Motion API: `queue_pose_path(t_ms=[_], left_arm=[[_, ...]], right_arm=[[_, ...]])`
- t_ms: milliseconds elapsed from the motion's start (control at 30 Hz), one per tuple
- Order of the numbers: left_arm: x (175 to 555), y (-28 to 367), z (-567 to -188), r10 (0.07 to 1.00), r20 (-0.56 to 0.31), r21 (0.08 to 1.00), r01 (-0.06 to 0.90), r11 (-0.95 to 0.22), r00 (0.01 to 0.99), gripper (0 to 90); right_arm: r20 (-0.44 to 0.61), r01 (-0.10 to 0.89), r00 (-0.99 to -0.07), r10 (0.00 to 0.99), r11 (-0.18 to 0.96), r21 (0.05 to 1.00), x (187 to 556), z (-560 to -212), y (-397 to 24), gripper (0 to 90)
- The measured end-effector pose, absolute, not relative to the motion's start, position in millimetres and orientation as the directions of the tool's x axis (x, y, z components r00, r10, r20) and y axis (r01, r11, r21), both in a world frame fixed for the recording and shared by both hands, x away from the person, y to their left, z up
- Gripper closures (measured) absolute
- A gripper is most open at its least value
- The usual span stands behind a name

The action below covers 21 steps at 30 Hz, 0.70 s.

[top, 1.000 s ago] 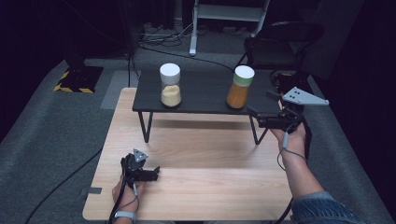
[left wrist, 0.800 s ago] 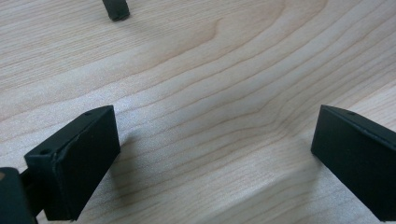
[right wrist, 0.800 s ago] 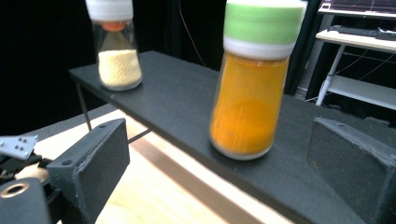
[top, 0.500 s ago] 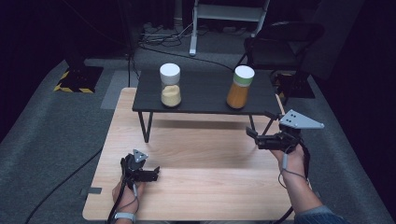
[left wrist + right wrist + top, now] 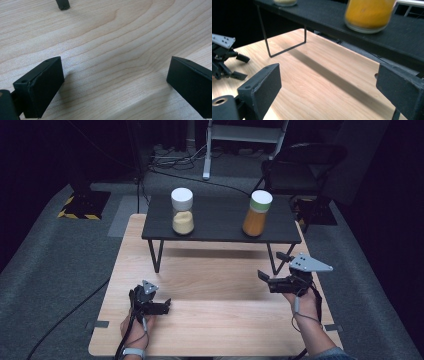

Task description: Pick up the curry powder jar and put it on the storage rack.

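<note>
Wooden table [image 5: 225, 320] carries both tools, left tool [image 5: 162, 306] and right tool [image 5: 271, 268], jaws apart, gripping nothing.

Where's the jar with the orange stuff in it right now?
In the high view, the orange-filled jar stands upright at the right end of the black raised shelf, apart from the yellow-filled jar toward its left.

Two jars [image 5: 182, 211] [image 5: 257, 213] stand left and right on the raised shelf [image 5: 220, 220] behind the tabletop [image 5: 215, 320].
</note>
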<state>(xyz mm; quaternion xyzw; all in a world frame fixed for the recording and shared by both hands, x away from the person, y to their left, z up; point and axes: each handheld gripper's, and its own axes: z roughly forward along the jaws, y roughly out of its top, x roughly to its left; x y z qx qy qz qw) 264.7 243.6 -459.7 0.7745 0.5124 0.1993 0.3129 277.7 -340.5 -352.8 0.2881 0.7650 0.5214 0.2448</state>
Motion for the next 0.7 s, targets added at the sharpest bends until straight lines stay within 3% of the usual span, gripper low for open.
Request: queue_pose_path(t_ms=[700], left_arm=[[264,244,-460,0.919,-0.014,0.689,0.670,-0.277,0.394,1.0]], right_arm=[[-0.054,0.266,-0.715,0.697,0.343,0.901,275,-399,-339,5.8]])
